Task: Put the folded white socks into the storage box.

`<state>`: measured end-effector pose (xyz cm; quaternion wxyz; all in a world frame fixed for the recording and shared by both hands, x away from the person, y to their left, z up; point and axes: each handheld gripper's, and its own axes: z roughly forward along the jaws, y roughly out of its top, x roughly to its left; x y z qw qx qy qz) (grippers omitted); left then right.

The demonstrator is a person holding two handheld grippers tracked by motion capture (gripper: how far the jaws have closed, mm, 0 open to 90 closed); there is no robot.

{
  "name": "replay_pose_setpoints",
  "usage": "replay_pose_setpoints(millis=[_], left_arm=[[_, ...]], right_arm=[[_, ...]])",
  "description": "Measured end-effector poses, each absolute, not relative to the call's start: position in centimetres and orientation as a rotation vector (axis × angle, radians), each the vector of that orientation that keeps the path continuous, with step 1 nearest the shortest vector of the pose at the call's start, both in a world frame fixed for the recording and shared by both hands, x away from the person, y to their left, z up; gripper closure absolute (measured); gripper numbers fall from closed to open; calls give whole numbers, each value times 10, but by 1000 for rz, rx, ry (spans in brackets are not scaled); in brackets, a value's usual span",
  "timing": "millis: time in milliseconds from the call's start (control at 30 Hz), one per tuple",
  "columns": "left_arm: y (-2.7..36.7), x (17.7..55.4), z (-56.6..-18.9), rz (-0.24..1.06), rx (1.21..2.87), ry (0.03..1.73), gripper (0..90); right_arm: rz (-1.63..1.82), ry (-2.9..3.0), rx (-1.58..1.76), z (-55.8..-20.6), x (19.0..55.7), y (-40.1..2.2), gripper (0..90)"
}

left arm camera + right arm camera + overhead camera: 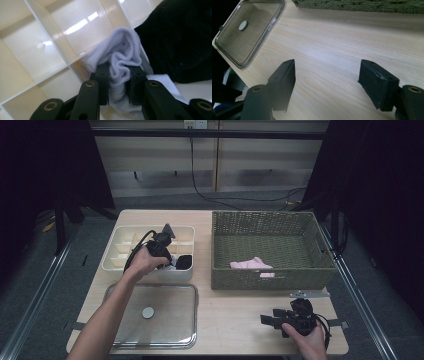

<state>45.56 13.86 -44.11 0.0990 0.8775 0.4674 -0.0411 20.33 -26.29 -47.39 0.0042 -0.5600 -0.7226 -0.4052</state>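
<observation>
**Ana:** Black jaws of the left gripper are pinching a white sock, bunched and running lengthwise up between the pads, over a near-right cell of the divided tray.

**Ben:** What's crowding it?

**Ana:** A black sock is lying just right, dividers left; upward is looking free. The right gripper is resting open over bare table, well apart, near the basket.
</observation>
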Motion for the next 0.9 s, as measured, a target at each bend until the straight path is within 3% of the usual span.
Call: replay_pose_setpoints(millis=[533,900], left_arm=[[153,454,-437,-171,2493,1388,697],[168,451,-422,-173,2378,1388,529]], right_arm=[[-1283,-2251,-1772,-473,202,-267,293],[-1286,-2244,-1773,-473,205,-267,293]])
